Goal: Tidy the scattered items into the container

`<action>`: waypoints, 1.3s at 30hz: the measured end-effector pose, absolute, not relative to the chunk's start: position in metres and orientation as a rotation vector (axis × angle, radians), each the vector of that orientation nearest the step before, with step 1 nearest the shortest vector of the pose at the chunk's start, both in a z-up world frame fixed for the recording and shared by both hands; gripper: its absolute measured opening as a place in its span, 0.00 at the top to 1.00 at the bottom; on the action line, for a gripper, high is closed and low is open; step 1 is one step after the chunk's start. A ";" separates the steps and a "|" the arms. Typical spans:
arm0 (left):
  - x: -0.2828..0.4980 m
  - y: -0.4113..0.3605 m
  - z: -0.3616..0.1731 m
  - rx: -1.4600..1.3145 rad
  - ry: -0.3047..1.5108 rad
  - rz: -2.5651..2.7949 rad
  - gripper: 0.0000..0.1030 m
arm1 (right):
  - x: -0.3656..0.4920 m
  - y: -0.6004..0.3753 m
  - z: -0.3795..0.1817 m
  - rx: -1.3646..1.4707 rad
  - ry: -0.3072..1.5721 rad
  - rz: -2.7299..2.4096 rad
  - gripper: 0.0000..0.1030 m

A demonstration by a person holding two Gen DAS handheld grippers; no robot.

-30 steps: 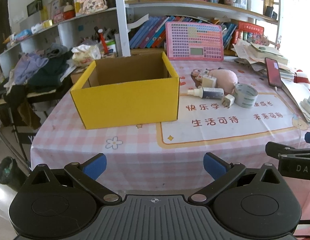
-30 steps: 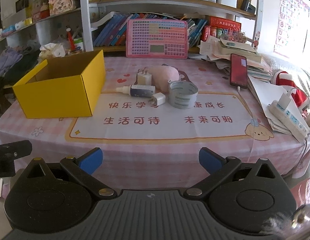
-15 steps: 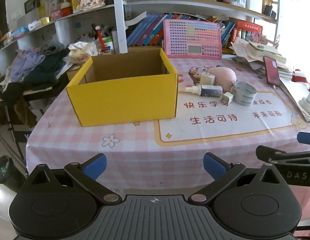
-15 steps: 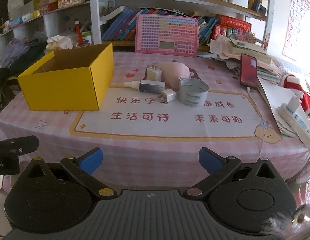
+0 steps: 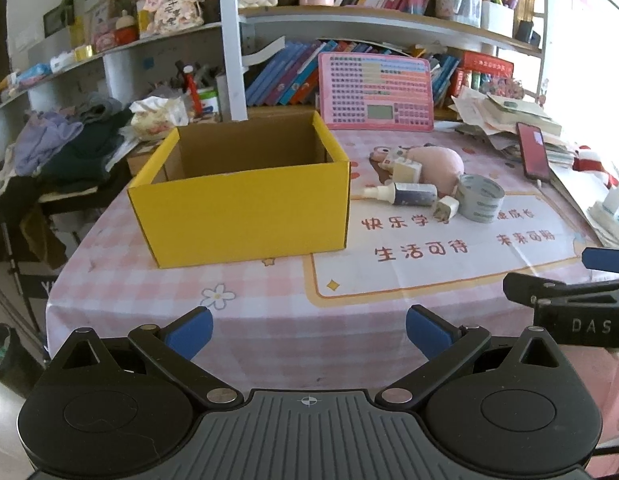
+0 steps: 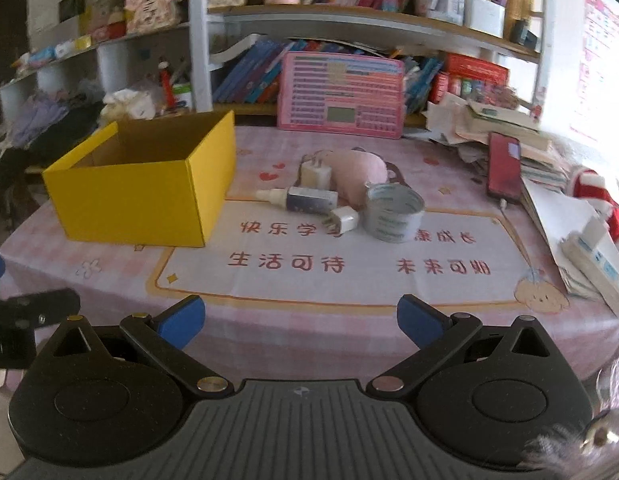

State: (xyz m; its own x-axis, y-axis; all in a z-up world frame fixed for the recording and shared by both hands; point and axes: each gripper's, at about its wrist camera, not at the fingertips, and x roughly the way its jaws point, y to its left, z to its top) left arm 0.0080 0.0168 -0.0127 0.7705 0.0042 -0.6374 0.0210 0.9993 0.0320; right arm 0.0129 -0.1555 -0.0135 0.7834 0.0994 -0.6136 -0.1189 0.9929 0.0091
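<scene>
Hovering apart-fingered, both hand-held grippers [image 5: 307,328] [image 6: 300,320] face the yellow box [image 5: 245,204].

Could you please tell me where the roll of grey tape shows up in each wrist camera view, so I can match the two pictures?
Left wrist view: the roll of grey tape sits right of centre, just right of the small white charger.
Right wrist view: it lies near the middle, again right of the charger.
Shared landmark: the yellow box, left of the tape in both.
</scene>
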 end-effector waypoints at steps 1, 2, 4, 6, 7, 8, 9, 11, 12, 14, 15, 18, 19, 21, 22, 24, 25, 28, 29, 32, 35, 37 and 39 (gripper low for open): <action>0.008 0.018 -0.013 0.039 0.692 -0.009 0.00 | 0.011 -0.155 -0.015 -0.011 0.672 0.107 0.00; 0.008 0.019 -0.013 0.036 0.692 -0.006 0.00 | 0.009 -0.155 -0.016 0.008 0.681 0.104 0.00; 0.008 0.022 -0.013 0.026 0.691 -0.001 0.00 | 0.006 -0.154 -0.018 0.018 0.689 0.113 0.00; 0.010 0.024 -0.014 0.017 0.696 -0.003 0.00 | 0.005 -0.156 -0.016 0.036 0.678 0.130 0.00; 0.011 0.024 -0.014 0.017 0.697 -0.008 0.00 | 0.005 -0.157 -0.014 0.049 0.670 0.134 0.00; 0.011 0.024 -0.014 0.018 0.695 -0.014 0.00 | 0.005 -0.157 -0.013 0.051 0.663 0.129 0.00; 0.011 0.024 -0.014 0.019 0.692 -0.019 0.00 | 0.005 -0.156 -0.013 0.044 0.659 0.121 0.00; 0.012 0.024 -0.013 0.016 0.684 -0.028 0.00 | 0.006 -0.154 -0.012 0.024 0.663 0.114 0.00; 0.013 0.024 -0.013 0.013 0.682 -0.033 0.00 | 0.007 -0.153 -0.012 0.016 0.665 0.113 0.00; 0.016 0.023 -0.014 0.004 0.686 -0.045 0.00 | 0.008 -0.151 -0.011 -0.002 0.664 0.113 0.00; 0.018 0.022 -0.015 0.004 0.690 -0.049 0.00 | 0.009 -0.151 -0.011 -0.011 0.663 0.114 0.00; 0.023 0.018 -0.018 0.006 0.703 -0.061 0.00 | 0.013 -0.151 -0.013 -0.024 0.674 0.119 0.00; 0.026 0.016 -0.019 0.008 0.713 -0.066 0.00 | 0.014 -0.152 -0.014 -0.027 0.678 0.117 0.00; 0.030 0.012 -0.021 0.012 0.726 -0.073 0.00 | 0.016 -0.155 -0.015 -0.028 0.682 0.109 0.00; 0.033 0.010 -0.022 0.013 0.727 -0.079 0.00 | 0.018 -0.158 -0.016 -0.025 0.684 0.104 0.00; 0.037 0.004 -0.023 0.016 0.727 -0.097 0.00 | 0.022 -0.164 -0.018 -0.018 0.695 0.088 0.00; 0.039 0.001 -0.023 0.022 0.725 -0.108 0.00 | 0.024 -0.167 -0.020 -0.014 0.700 0.081 0.00; 0.047 -0.011 -0.026 0.051 0.732 -0.139 0.00 | 0.033 -0.177 -0.026 -0.004 0.718 0.065 0.00; 0.051 -0.015 -0.027 0.062 0.737 -0.152 0.00 | 0.036 -0.181 -0.028 -0.002 0.722 0.061 0.00; 0.063 -0.028 -0.029 0.097 0.741 -0.195 0.00 | 0.049 -0.194 -0.031 0.012 0.728 0.035 0.00; 0.078 -0.039 -0.026 0.131 0.725 -0.232 0.00 | 0.065 -0.208 -0.031 0.035 0.723 0.005 0.00; 0.089 -0.048 -0.022 0.147 0.706 -0.256 0.00 | 0.078 -0.218 -0.029 0.047 0.715 -0.004 0.00; 0.100 -0.057 -0.019 0.157 0.688 -0.274 0.00 | 0.091 -0.227 -0.025 0.053 0.701 -0.006 0.00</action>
State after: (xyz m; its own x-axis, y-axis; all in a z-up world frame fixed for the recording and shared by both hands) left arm 0.1001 -0.0571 -0.0191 0.7388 -0.1972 -0.6445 0.3005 0.9523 0.0530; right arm 0.0912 -0.2274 -0.0255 0.7645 0.0125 -0.6445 0.0234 0.9986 0.0471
